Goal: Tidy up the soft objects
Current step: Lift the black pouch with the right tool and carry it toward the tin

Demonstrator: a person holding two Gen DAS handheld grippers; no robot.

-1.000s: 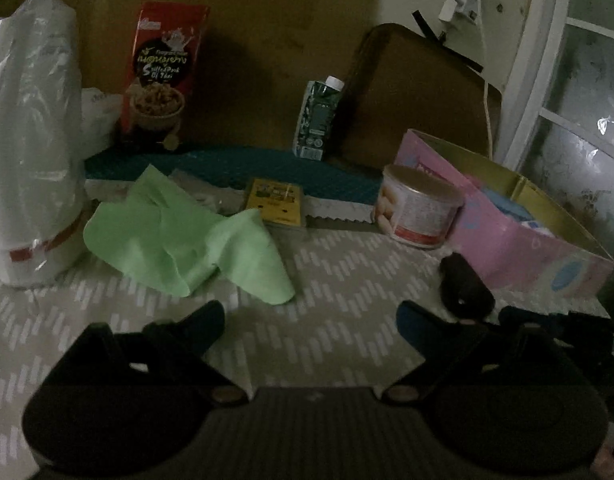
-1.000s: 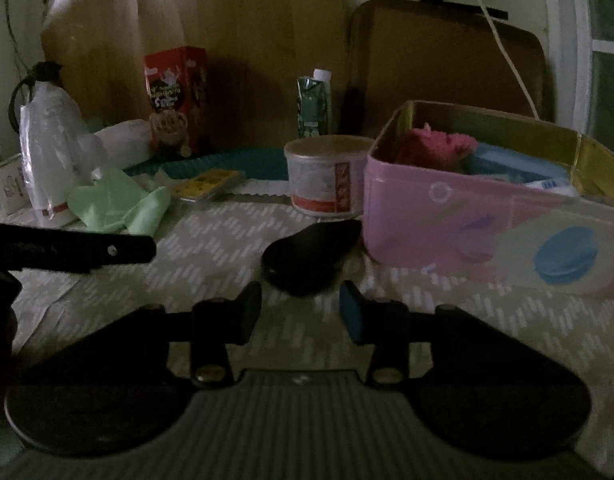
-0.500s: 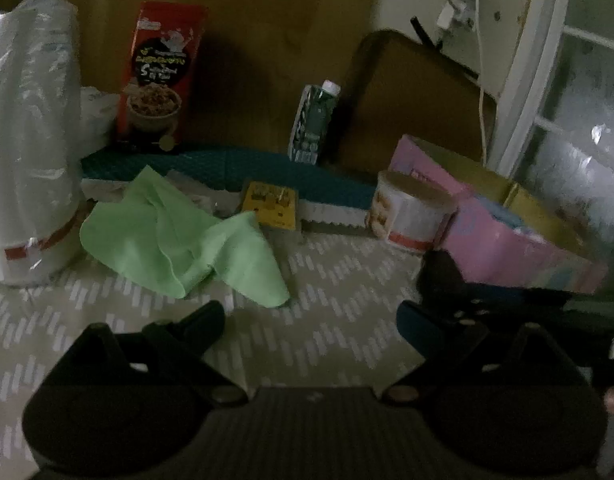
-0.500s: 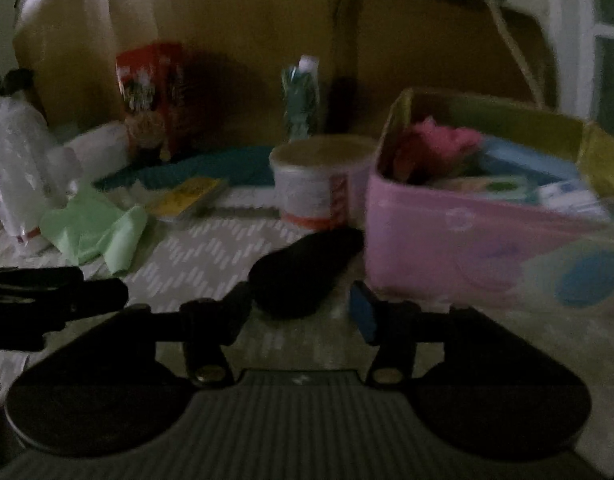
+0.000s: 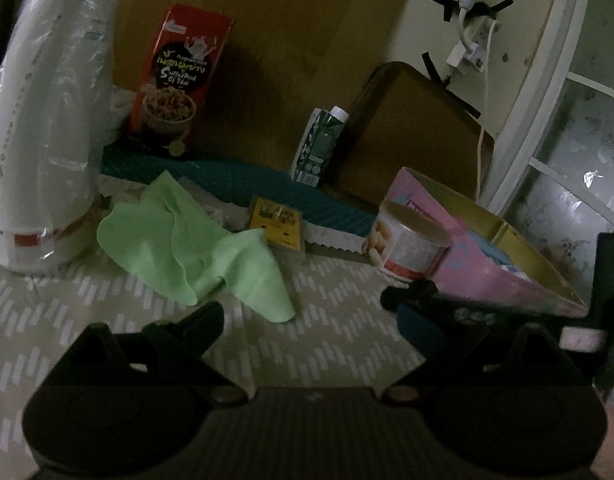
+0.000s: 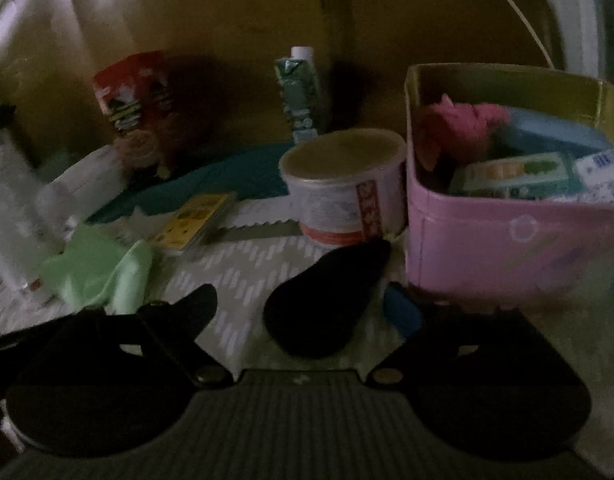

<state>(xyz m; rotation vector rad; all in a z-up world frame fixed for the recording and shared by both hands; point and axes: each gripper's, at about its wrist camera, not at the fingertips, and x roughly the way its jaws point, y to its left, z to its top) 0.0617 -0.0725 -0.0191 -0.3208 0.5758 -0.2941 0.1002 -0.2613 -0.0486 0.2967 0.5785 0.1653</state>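
1. Left gripper (image 5: 307,316): jaws spread wide, nothing between them, low centre of the left wrist view over the patterned mat (image 5: 339,344).
2. Green cloth (image 5: 195,252) lies crumpled on the mat, centre-left of that view, just above the left gripper's left finger; not touched.
3. Right gripper (image 6: 303,304): jaws spread, with the black soft object (image 6: 327,300) lying on the mat between the fingertips (contact with either pad can't be told, blurry).
4. The black object's far end points toward the can (image 6: 343,188) and nearly meets the lower left corner of the pink box (image 6: 507,252).
5. Pink box, right side of the right wrist view, holds a pink cloth (image 6: 459,128), a blue pack (image 6: 555,136) and wipes packs.
6. In the left wrist view the right gripper's arm (image 5: 447,300) shows as a dark bar at right, in front of the box.
7. Back of the scene: red snack bag (image 5: 179,80), green carton (image 5: 319,144), yellow card (image 5: 277,228), white plastic bag (image 5: 43,128) at far left.
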